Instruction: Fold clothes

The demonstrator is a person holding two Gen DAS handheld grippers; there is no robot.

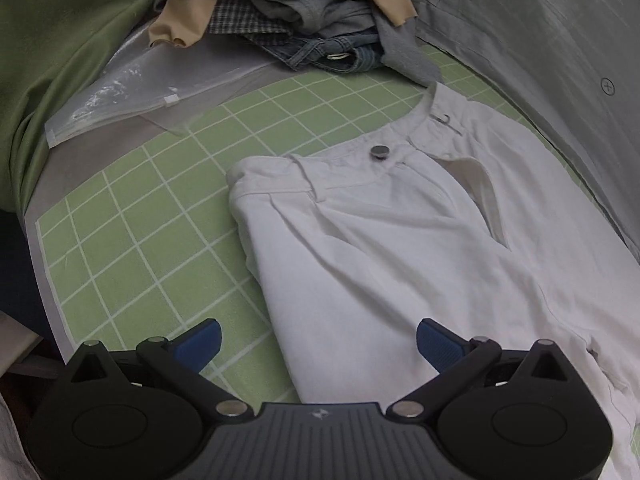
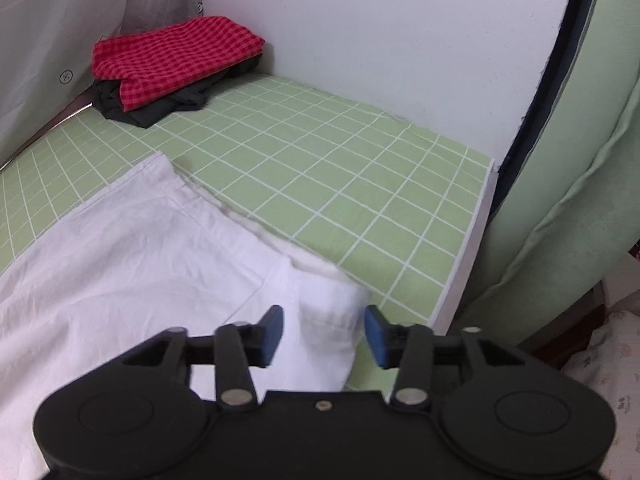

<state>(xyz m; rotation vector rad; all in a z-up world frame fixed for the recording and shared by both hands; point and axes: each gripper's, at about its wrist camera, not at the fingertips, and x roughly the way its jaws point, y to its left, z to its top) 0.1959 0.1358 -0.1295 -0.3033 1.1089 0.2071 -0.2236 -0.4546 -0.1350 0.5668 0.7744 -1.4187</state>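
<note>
White trousers [image 1: 400, 248] lie flat on the green checked mat [image 1: 132, 240], waistband and metal button [image 1: 379, 151] toward the far side. My left gripper [image 1: 318, 344] hovers open above the trousers' near left edge, nothing between its blue pads. In the right wrist view the trouser legs [image 2: 140, 248] stretch across the mat [image 2: 340, 168], with a folded-over hem end [image 2: 332, 312] near the front. My right gripper [image 2: 324, 334] stands open just above that hem end; its pads do not press on the cloth.
A pile of unfolded clothes [image 1: 304, 28] and a clear plastic bag [image 1: 132, 92] lie at the mat's far left. A folded red checked cloth [image 2: 172, 56] sits on dark garments at the far corner. Green cushion [image 2: 568, 184] beyond the right edge; grey curtain [image 1: 540, 60] behind.
</note>
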